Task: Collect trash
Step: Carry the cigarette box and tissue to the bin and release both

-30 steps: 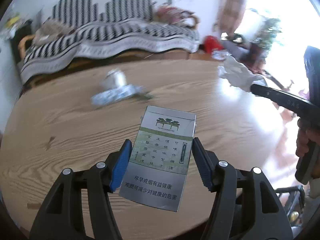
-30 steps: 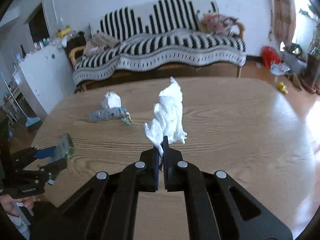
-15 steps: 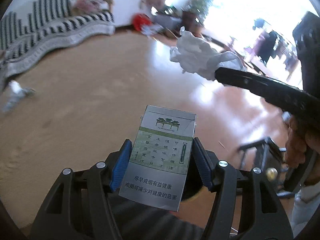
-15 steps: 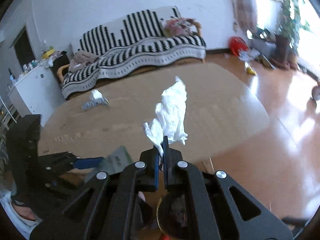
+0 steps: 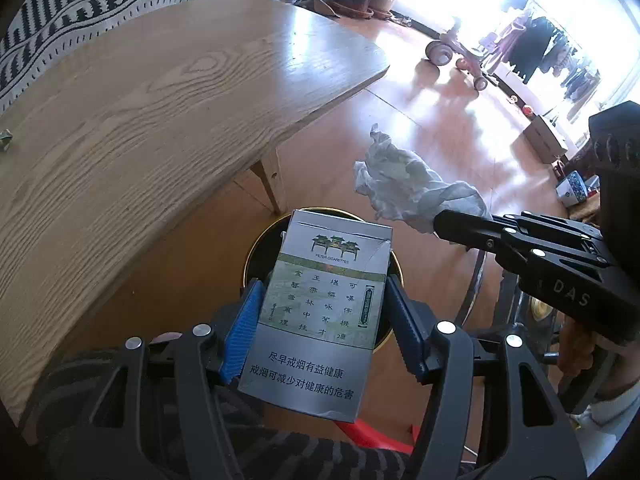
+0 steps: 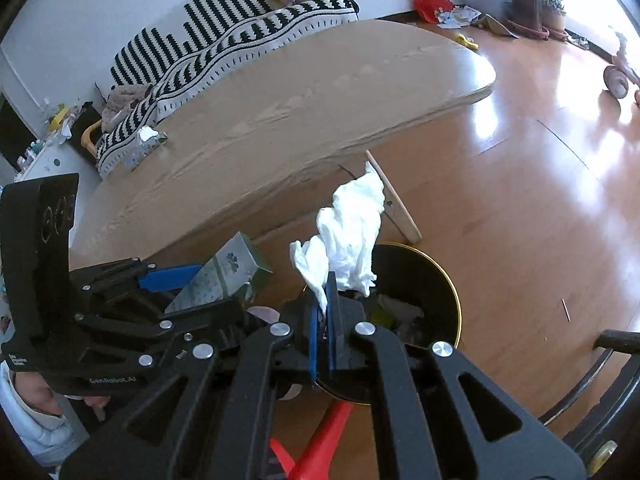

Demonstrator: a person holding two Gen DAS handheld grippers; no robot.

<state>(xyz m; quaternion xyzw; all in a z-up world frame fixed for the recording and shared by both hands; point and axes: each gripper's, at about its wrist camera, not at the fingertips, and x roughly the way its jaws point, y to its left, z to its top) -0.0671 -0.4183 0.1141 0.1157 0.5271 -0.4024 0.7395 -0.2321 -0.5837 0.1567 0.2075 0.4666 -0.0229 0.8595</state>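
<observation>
My left gripper is shut on a grey and green cigarette pack and holds it above a black trash bin with a gold rim. My right gripper is shut on a crumpled white tissue, also over the bin. The tissue and the right gripper show in the left wrist view, right of the pack. The pack and the left gripper show in the right wrist view, left of the tissue. The bin holds some trash.
A wooden table stands left of the bin, its leg close behind the rim. Crumpled wrappers lie on the table's far side. A striped sofa is behind. A red object lies below the bin. A black chair frame is at right.
Both grippers have swung off the table toward the floor, carrying the pack and the tissue. The bin now lies under them. Both grips are unchanged.
</observation>
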